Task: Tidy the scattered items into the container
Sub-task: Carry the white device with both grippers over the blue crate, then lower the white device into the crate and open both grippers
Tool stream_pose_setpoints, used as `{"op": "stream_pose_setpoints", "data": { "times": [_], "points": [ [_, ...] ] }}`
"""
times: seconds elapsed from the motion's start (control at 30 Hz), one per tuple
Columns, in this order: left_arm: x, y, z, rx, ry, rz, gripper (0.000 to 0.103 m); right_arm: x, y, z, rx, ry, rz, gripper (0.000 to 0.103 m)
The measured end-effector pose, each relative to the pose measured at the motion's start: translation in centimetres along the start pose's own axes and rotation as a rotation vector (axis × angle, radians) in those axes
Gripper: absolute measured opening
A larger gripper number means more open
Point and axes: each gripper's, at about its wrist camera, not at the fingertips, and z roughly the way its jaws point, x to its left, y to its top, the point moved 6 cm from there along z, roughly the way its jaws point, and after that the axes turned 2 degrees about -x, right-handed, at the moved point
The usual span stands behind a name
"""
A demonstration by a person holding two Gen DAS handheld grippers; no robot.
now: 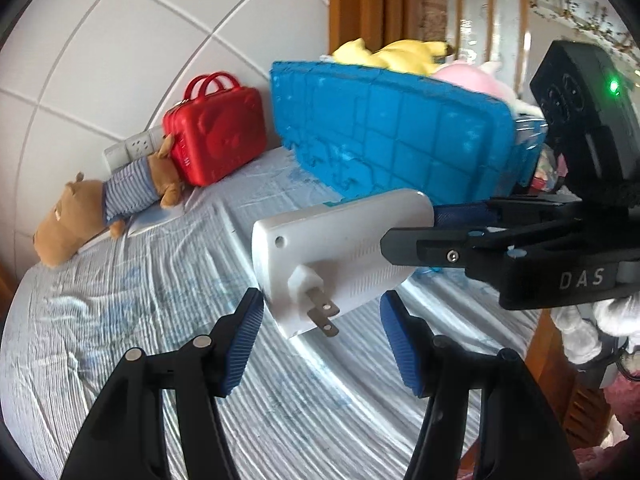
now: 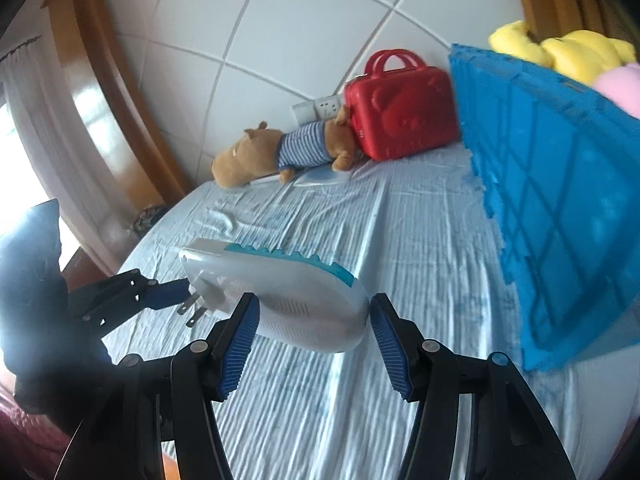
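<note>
A white plug-in device (image 1: 340, 256) with two metal prongs and a teal edge is held in the air above the bed; it also shows in the right wrist view (image 2: 288, 300). My right gripper (image 2: 314, 334) has its pads on both sides of the device's end, and it shows from the side in the left wrist view (image 1: 404, 240). My left gripper (image 1: 322, 344) is open just below the prongs, touching nothing. The blue crate (image 1: 400, 144) stands behind, with yellow and pink plush toys inside. A brown plush bear (image 1: 104, 208) and a red toy case (image 1: 216, 136) lie by the wall.
The bed (image 1: 120, 320) has a wrinkled pale blue sheet. A white socket strip (image 1: 132, 148) sits against the tiled wall behind the bear. A wooden door frame (image 2: 104, 92) stands at the left and dark wooden furniture at the bed's right edge.
</note>
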Motion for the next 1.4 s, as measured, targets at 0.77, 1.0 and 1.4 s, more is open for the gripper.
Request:
{"op": "stream_pose_setpoints", "data": {
  "times": [0.77,1.0,1.4],
  "points": [
    [-11.3,21.0,0.3,-0.271,-0.085,0.224,0.060,-8.5,12.1,-15.1,-0.309,-0.192,-0.051,0.058],
    [-16.0,30.1,8.7,-0.263,-0.097,0.203,0.060,-19.3,17.8,-16.3,-0.304,-0.205,-0.063,0.058],
    [-17.9,32.1,20.5,-0.046,-0.114,0.152,0.062,-30.4,19.5,-11.8,-0.151,-0.158,-0.020,0.057]
  ]
}}
